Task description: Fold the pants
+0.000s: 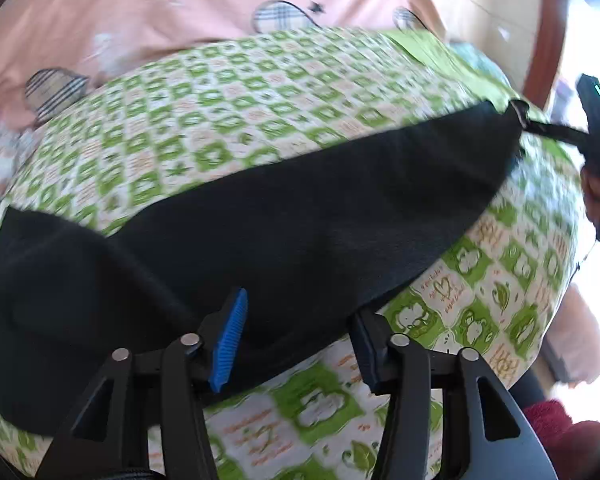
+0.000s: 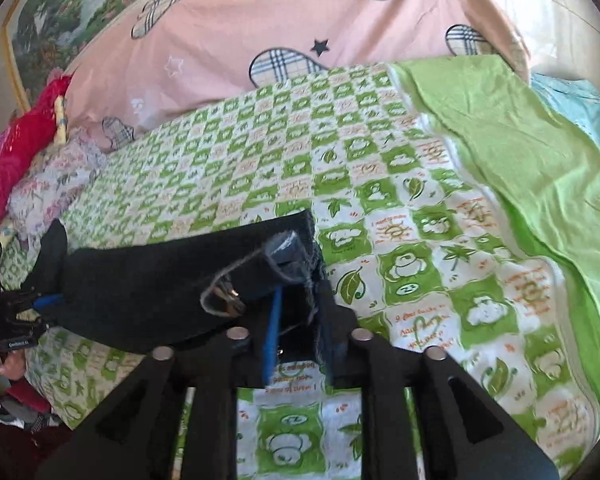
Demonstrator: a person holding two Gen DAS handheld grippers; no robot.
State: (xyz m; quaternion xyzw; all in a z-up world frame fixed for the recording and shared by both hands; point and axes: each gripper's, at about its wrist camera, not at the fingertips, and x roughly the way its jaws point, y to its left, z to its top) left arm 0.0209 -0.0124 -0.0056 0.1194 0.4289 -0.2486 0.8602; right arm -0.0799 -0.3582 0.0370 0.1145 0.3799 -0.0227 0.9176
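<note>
Black pants [image 1: 284,216] are stretched lengthwise across the bed [image 1: 228,92], over the green checked sheet. The left gripper [image 1: 296,340] is seen with fingers spread wide, the pants' near edge lying between them, ungripped. The right gripper [image 2: 300,320] is closed on the pants' end, fabric pinched between its fingers.

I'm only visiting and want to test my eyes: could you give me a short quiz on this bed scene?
1. True or false: the left tongs are open.
2. The black pants lie on: A) a wooden floor, B) a green checked sheet, C) a glass table?
3. Fill in: the ribbed pads on the tongs are coloured ____.

Key: 1 true; 2 B; 3 blue.
</note>
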